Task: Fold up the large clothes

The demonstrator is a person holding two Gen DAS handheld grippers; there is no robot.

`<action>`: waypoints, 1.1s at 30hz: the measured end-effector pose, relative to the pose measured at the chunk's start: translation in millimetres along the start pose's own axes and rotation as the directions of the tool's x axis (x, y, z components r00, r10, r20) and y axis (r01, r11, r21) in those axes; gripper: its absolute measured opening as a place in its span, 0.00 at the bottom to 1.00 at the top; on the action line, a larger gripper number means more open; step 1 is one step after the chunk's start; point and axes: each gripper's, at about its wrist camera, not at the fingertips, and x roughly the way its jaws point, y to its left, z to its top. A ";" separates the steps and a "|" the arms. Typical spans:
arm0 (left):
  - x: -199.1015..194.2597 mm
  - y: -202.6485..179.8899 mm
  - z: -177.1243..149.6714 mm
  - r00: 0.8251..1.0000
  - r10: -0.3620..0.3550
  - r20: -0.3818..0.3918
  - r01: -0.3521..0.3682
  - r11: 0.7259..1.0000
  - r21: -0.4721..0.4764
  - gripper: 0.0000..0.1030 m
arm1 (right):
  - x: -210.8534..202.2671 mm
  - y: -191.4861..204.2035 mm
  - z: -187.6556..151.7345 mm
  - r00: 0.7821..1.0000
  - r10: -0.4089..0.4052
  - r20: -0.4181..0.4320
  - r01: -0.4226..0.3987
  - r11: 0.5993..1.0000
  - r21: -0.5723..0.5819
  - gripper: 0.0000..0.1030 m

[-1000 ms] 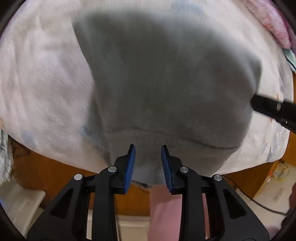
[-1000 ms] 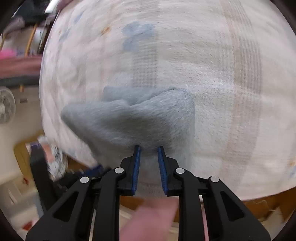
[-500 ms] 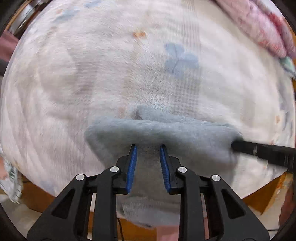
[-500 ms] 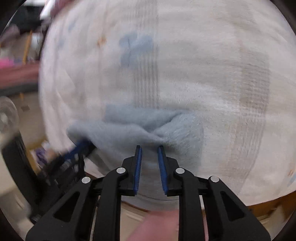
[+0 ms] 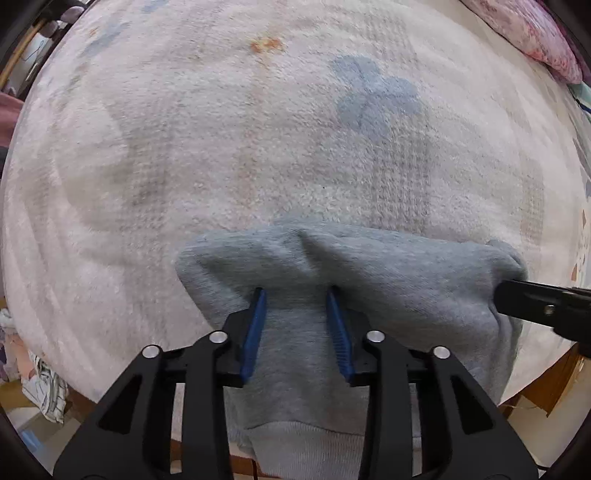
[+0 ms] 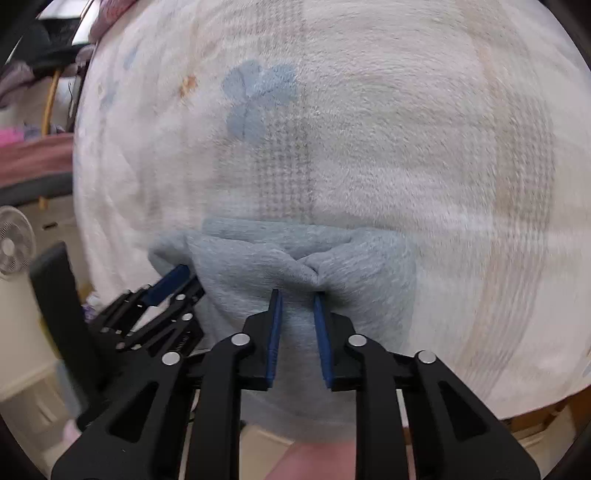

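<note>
Folding is partway, judging by the layout: grey sweatshirt [image 5: 388, 280] sits bunched in a doubled-over band at the near edge of the bed [image 5: 258, 147], on the pale fleece blanket, with its ribbed hem hanging off the edge toward the camera; a fold line runs across the top of the bundle, so at least one fold looks made, but fabric is puckered and lumpy, no flat neat rectangle yet, smoothing and further folds left. Left hand-held gripper [image 5: 297, 291] points down at the garment, blue pads straddling a pinch of grey cloth, jaws opening, cloth between them and looking loose, not clamped. Right hand-held gripper [image 6: 297, 293] comes in at a slant, also opening, with a gathered pucker of fabric between the pads; whether the pads are touching it cannot be told for sure, reads as letting go. In the left wrist view the right gripper's black finger touches the right end of the bundle; in the right wrist view the left gripper sits at the left end. Long axis of the bundle runs left-right along the bed edge, between the two grippers; hem end points off the bed toward the person, fold side points into the bed. Pink quilt [image 5: 535, 33] lies far back on the bed, well apart
</note>
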 end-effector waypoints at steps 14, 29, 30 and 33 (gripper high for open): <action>-69.8 16.6 -33.8 0.978 -0.173 0.119 0.167 0.984 0.060 0.89 | -49.3 -31.9 -51.0 0.993 0.013 0.117 0.004 0.989 -0.148 0.90; 85.6 88.8 -26.0 0.534 -0.841 -0.089 0.828 0.541 -0.146 0.94 | 73.6 -81.7 -28.9 0.896 0.445 -0.003 -0.442 0.889 -0.117 0.94; 90.0 82.5 -24.1 0.486 -0.866 -0.120 0.855 0.499 -0.143 0.95 | 75.3 -81.5 -30.3 0.888 0.460 0.006 -0.456 0.881 -0.125 0.94; 97.5 64.1 -14.8 0.449 -0.875 -0.180 0.874 0.472 -0.113 0.95 | 83.0 -76.1 -32.3 0.863 0.501 0.056 -0.492 0.861 -0.130 0.95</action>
